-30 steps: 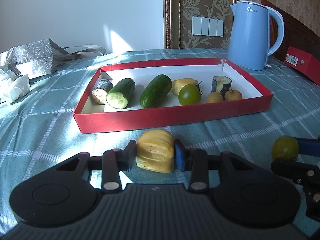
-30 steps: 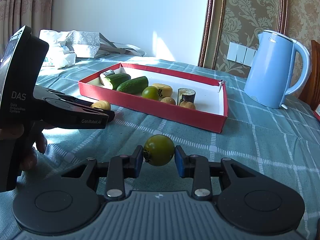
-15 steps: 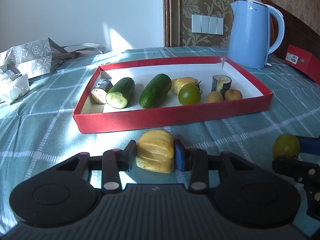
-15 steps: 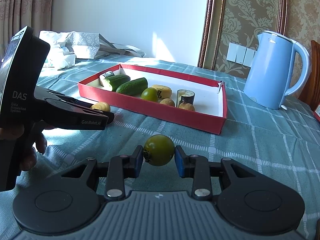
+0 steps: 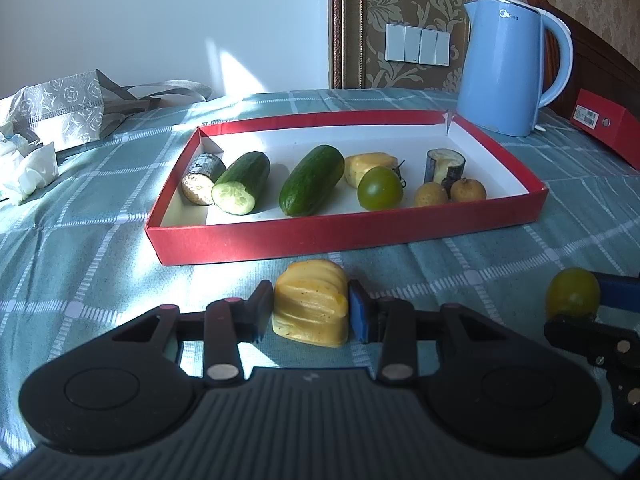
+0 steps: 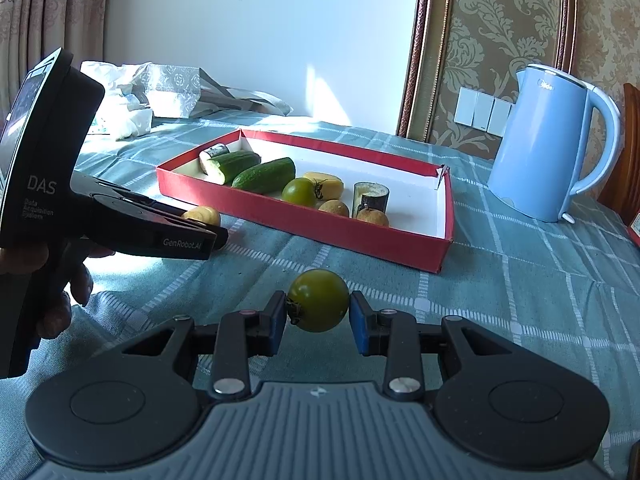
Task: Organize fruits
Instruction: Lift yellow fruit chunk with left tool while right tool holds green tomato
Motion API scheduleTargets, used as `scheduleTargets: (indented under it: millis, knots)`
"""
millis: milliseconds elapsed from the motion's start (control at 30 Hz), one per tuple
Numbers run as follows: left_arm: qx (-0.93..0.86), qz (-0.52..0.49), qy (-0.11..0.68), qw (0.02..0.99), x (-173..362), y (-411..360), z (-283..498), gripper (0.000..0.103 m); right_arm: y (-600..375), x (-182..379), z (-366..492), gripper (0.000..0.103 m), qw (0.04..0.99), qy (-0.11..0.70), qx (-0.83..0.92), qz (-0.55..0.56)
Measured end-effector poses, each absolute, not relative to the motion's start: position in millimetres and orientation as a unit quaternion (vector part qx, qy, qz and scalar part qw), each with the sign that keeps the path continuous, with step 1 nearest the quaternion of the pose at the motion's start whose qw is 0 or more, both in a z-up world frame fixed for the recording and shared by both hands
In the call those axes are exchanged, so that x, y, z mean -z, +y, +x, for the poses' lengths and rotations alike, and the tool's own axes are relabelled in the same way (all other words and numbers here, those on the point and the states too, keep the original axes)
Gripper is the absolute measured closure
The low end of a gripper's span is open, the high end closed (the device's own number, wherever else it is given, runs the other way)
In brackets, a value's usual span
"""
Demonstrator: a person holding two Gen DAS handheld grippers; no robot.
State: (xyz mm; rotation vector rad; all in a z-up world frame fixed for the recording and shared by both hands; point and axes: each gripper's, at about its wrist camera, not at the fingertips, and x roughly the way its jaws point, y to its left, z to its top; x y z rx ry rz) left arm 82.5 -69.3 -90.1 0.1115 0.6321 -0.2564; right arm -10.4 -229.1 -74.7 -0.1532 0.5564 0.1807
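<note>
Woven checked cloth (image 5: pixel 500 264) covers the bench, soft and matt. The red tray (image 5: pixel 344 232) looks like matt cardboard, white inside. The blue kettle (image 5: pixel 504 68) is smooth, glossy plastic. The held green tomato (image 6: pixel 319 300) shines, waxy-skinned; the yellow piece (image 5: pixel 310 308) looks ridged, moist.

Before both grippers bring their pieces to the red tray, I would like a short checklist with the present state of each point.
1. Left gripper shut on the yellow fruit piece: ok.
2. Right gripper shut on the green tomato: ok; pads touch both sides.
3. Free room in the red tray: ok, white floor bare behind the cucumbers.
4. Grippers apart from each other: ok.
5. Blue kettle outside the path: ok, it stands beyond the tray.
6. Grip firmness: cannot tell.
</note>
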Motion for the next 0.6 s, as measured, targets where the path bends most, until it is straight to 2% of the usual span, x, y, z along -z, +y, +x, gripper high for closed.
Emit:
scheduleTargets:
  millis: [600]
  knots:
    - [0.123,0.056,0.315,0.94,90.0,-70.5,83.5,0.067,-231.0,73.8,-11.2,0.07,0.954,0.275,-0.091,-0.076]
